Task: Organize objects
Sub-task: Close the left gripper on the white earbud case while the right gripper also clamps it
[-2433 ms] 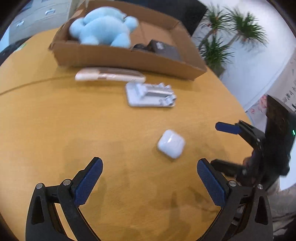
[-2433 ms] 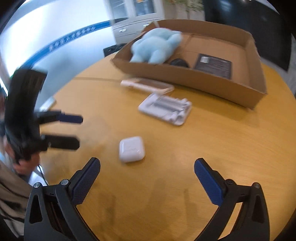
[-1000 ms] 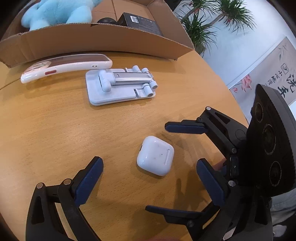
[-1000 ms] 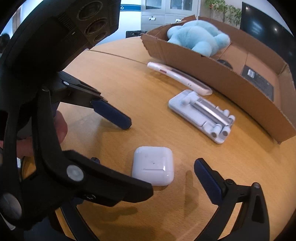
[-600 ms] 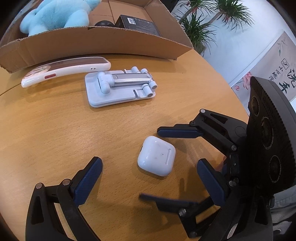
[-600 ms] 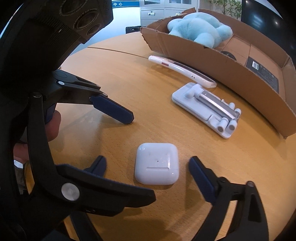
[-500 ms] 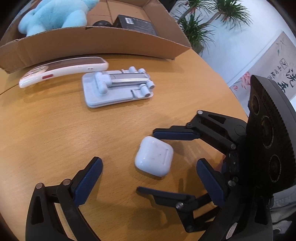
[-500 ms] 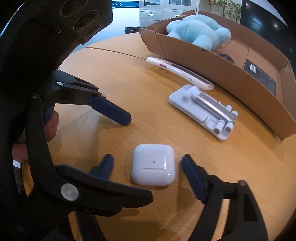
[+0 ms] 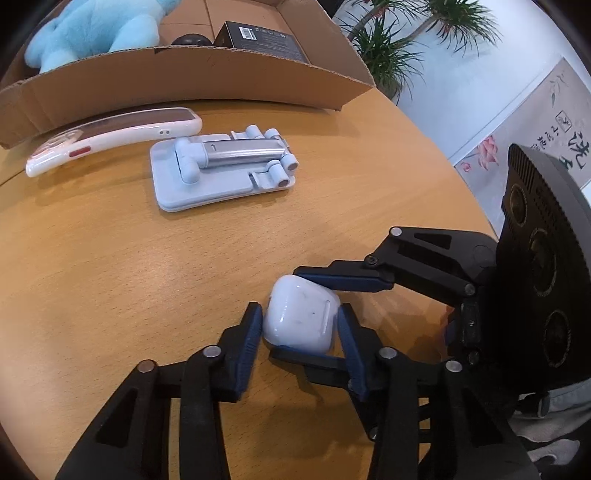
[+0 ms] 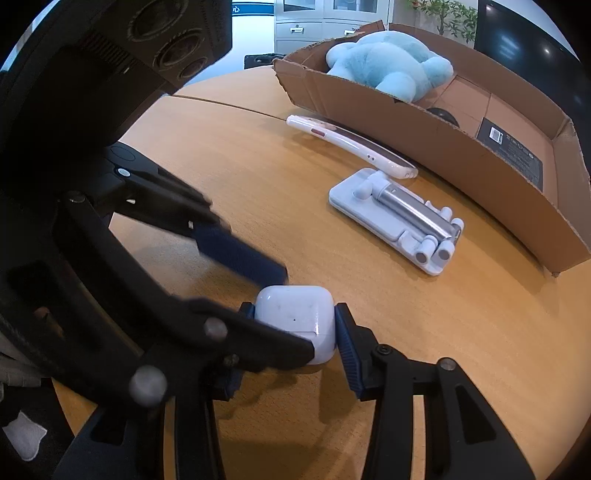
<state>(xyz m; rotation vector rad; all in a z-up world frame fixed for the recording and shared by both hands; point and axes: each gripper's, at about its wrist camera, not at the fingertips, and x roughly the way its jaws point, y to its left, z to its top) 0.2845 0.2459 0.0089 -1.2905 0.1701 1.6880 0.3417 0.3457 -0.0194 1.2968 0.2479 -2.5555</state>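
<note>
My left gripper is clamped on the white earbud case, its blue pads pressed against two opposite sides of it. My right gripper is clamped on the same case, coming in from the other direction, so its fingers cross mine: one lies along the far side of the case and the other runs under the near side, seen from my left camera. From my right camera, the case sits tight between that gripper's two pads, and one blurred left finger reaches in above it. The case is low over the wooden table, and I cannot tell whether it touches the wood.

Further out on the table lies a folded phone stand, pale blue-white with a silver bar across it, flat on its base and well apart from the case. Just beyond it is a phone in a white cover with a red button on its edge, lying close along the front wall of a shallow cardboard box. Inside the box I see a light blue plush toy at one end, a small black round thing beside it, and a flat black package with a barcode label toward the other end.

Past the table edge stand potted plants, and a wall scroll with flowers and writing hangs to my right. My right camera shows grey cabinets behind the box.
</note>
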